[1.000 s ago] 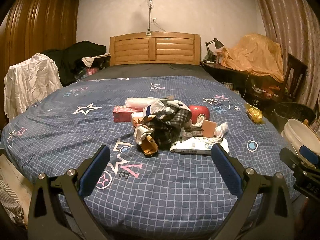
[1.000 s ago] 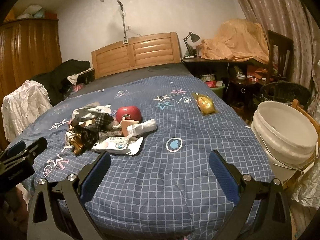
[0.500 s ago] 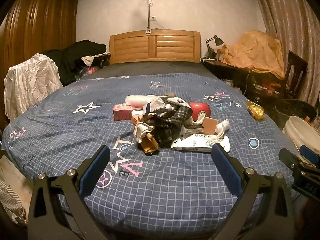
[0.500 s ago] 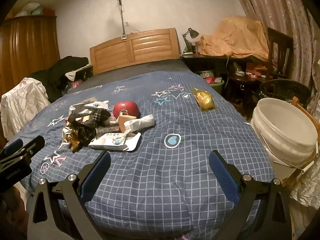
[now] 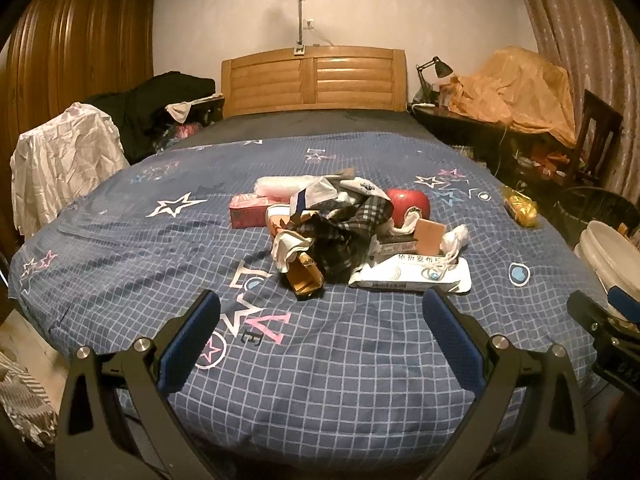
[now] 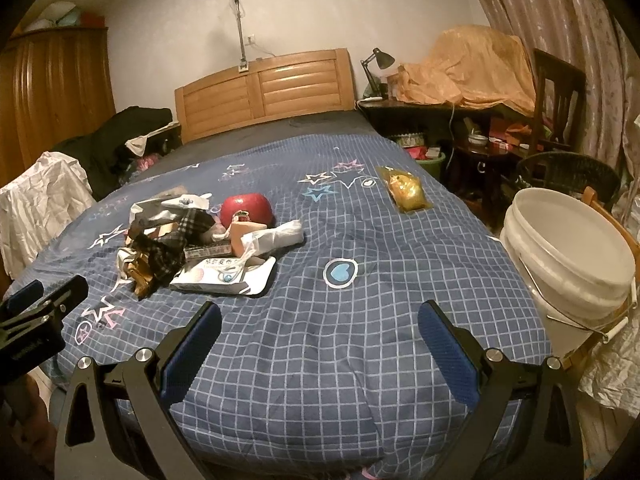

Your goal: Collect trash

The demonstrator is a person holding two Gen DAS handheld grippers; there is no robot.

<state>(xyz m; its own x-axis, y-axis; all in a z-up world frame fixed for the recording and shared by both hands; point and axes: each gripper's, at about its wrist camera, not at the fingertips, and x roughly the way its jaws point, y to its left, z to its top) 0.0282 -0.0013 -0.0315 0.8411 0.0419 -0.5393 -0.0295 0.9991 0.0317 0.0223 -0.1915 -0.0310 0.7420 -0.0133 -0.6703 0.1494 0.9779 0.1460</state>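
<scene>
A heap of trash point(image 5: 340, 236) lies in the middle of the blue checked bed: a white wet-wipe pack point(image 5: 412, 278), a red round pack point(image 5: 410, 204), a pink box point(image 5: 248, 209), plaid wrapping and a gold wrapper point(image 5: 306, 278). The same heap point(image 6: 200, 248) shows left of centre in the right wrist view. A yellow packet point(image 6: 406, 194) lies apart near the bed's right edge. My left gripper point(image 5: 320, 332) is open over the bed's foot, short of the heap. My right gripper point(image 6: 318, 336) is open too, over bare cover. A white bucket point(image 6: 568, 256) stands right of the bed.
A wooden headboard point(image 5: 314, 80) closes the far end. A wardrobe point(image 5: 76, 68) and a chair draped in white cloth point(image 5: 60, 164) stand left. On the right are a cluttered desk with orange cloth point(image 6: 468, 72), a dark chair point(image 6: 556, 96) and a black basket point(image 6: 568, 174).
Both grippers have edged a little nearer the bed and the heap looks slightly larger. Both stay open and nothing on the bed has moved.
</scene>
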